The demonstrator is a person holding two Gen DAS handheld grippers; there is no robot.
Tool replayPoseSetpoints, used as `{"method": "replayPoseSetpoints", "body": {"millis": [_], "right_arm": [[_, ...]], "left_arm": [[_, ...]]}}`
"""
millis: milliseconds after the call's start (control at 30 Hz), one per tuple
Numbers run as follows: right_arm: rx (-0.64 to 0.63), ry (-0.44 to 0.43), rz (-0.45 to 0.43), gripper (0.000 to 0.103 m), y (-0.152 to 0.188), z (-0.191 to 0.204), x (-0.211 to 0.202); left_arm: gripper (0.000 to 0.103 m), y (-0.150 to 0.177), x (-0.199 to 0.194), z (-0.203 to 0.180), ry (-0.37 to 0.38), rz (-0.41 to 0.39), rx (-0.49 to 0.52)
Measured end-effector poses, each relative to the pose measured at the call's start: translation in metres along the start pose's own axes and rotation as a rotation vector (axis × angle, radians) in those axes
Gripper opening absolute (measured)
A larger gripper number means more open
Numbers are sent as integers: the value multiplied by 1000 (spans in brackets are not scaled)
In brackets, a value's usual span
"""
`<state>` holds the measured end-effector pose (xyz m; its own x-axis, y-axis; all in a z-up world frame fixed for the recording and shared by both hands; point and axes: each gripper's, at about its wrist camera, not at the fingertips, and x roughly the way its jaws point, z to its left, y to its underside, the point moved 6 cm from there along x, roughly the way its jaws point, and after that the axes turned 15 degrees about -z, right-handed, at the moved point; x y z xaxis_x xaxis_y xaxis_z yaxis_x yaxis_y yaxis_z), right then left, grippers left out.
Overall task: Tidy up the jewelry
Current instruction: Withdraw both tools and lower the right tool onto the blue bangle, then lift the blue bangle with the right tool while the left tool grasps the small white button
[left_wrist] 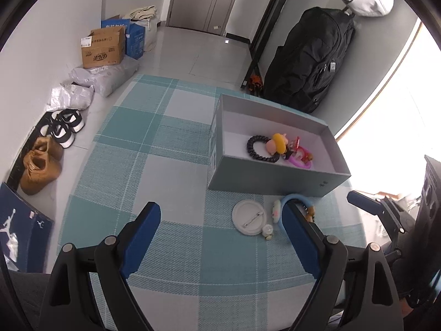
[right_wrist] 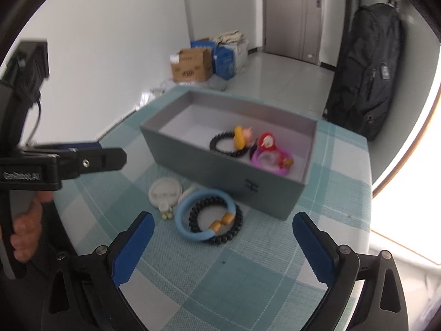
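On the desk (right_wrist: 248,275) before the grey box (right_wrist: 220,165): blue bangle (right_wrist: 183,220) over black bead bracelet (right_wrist: 231,234). Light, stiff, likely slippery; best pinched across the rim. Both grippers' fingers (right_wrist: 132,245) wide apart, empty.

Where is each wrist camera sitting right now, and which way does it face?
Left wrist: on the left gripper, facing down over the checked cloth toward the grey box; its open blue fingers show.
Right wrist: on the right gripper, facing the blue ring; its fingers, left gripper and a hand show.
Shared: box, white badge, ring.
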<state>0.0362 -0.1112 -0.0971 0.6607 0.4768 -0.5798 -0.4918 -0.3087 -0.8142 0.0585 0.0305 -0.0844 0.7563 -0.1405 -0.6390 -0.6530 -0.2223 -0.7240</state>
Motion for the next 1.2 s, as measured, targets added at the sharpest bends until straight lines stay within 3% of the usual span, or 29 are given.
{"method": "replayPoseSetpoints", "body": {"millis": [233,333,433,733,967,1200], "right_arm": [[-88,20,55,91,11,12,19],[-96,26,76,80,15,12,28],[-101,24,92,75,17,15,35],[-106,15,86,60,15,18,38],[-114,-8,65,60,12,26,35],[11,-24,18,60,2,9,18]], "left_arm": [[87,2,-6,2,-16,-9,32],[87,2,-6,6,-14,-6,20],[87,0,-5,11,-14,-2,-4],[87,-3,-6,18,-8,-5,-42],[87,-2,-5,17,4,-10,-34],[87,1,-5,12,11,-8,-3]]}}
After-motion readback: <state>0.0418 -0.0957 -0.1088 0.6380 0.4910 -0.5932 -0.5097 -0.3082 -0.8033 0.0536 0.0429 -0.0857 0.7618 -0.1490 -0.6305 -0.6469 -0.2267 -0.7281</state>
